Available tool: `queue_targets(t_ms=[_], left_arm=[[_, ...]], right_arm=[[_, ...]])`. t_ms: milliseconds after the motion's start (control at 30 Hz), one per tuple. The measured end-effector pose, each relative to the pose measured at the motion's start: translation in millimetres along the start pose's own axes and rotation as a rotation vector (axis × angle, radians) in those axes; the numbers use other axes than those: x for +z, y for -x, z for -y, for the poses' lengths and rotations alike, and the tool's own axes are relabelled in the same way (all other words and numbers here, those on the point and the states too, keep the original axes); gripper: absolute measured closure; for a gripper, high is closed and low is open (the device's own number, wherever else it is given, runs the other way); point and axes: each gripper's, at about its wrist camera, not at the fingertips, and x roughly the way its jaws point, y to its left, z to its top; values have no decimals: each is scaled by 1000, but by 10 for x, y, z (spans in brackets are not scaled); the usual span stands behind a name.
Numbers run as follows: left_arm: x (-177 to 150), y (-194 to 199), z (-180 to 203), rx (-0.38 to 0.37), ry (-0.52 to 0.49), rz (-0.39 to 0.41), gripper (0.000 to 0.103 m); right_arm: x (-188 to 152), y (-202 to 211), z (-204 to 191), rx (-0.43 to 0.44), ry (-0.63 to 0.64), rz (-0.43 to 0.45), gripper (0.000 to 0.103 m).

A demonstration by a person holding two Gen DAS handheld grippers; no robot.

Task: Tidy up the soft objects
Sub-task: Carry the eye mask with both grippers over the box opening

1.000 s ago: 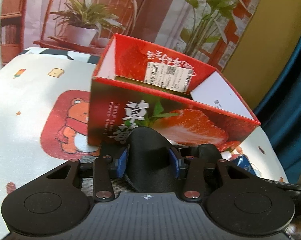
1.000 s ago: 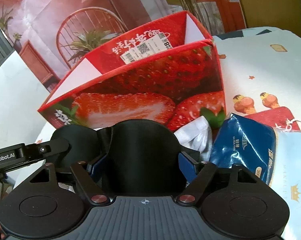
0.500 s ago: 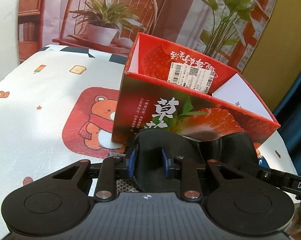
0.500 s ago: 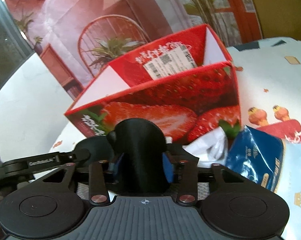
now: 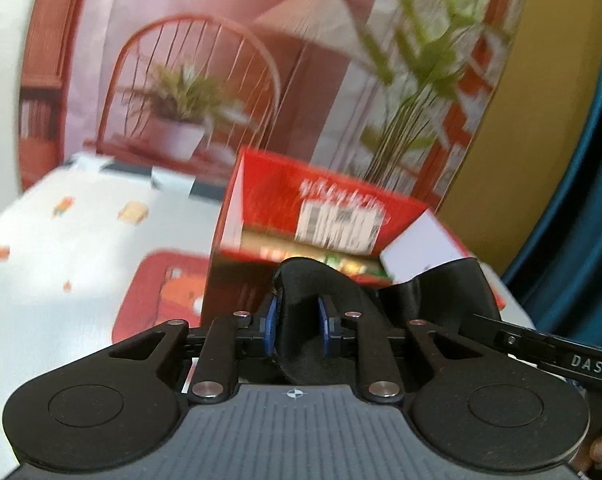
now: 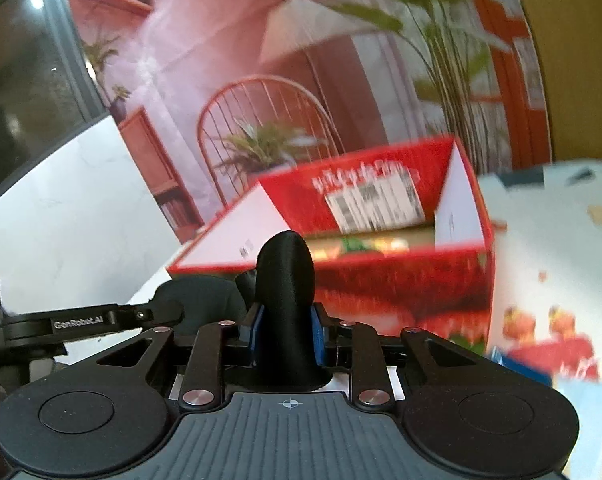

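Both the left gripper (image 5: 297,328) and right gripper (image 6: 287,336) are closing on a black cloth (image 5: 305,344) (soft, light, floppy), pinching its ends before the strawberry box (image 6: 381,280).

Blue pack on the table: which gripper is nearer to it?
Right. The blue pack lies just right of the right gripper; the left gripper is on that gripper's other side, farther off, with the pack outside its view.

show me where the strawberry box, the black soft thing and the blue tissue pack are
strawberry box (image 6: 401,292), right wrist view, red front wall.
black soft thing (image 6: 287,280), right wrist view, rounded top above the pads.
blue tissue pack (image 6: 519,368), right wrist view, blurred blue corner.
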Motion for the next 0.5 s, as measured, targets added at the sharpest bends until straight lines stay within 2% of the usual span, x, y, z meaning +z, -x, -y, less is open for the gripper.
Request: queue_targets(t_ms=[200,500], left_arm=[[333,147,175,-13,-59,119,82],[890,100,436,-10,-123,256,82]], right_arm=[[333,116,-132,25,74,88,81],[981,108,-220,38,139,215,80]])
